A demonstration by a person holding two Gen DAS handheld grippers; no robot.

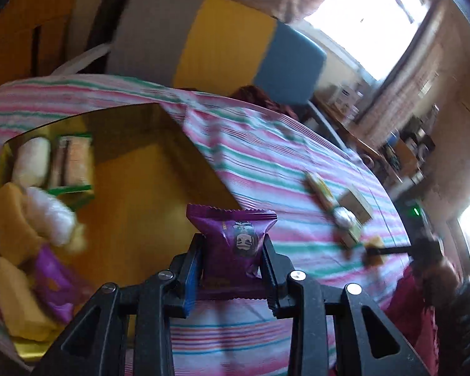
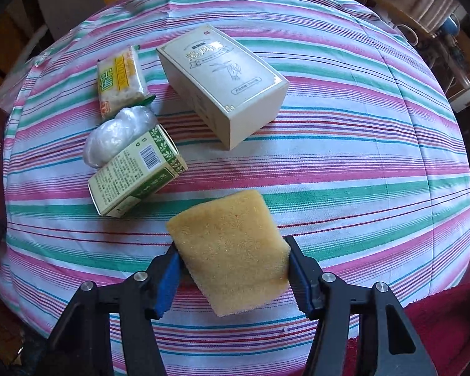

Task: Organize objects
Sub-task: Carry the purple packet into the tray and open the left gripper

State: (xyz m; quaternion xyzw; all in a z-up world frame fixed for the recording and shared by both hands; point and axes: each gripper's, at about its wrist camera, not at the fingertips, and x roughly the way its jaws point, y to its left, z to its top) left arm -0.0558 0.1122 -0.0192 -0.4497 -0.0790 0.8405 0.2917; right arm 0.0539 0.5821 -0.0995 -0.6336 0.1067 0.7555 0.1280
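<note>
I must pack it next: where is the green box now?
Right wrist view, left of centre: the green box lies on the striped cloth, against the plastic-wrapped ball.

Black gripper (image 2: 232,269) frames, blue pads (image 2: 167,285), silver screws

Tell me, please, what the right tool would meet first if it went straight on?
Probably the green-and-white carton, just ahead and slightly left of the sponge it holds; depth is uncertain.

On the worktop (image 2: 344,163) a large box (image 2: 225,84) lies toward the back, with a snack packet (image 2: 120,80) to its left. In front of the packet sits a wrapped bundle (image 2: 116,136), touching a small carton (image 2: 138,175) just before it. In the left wrist view, a tray (image 1: 159,169) lies left of these, holding several packets (image 1: 31,219) along its left side
</note>
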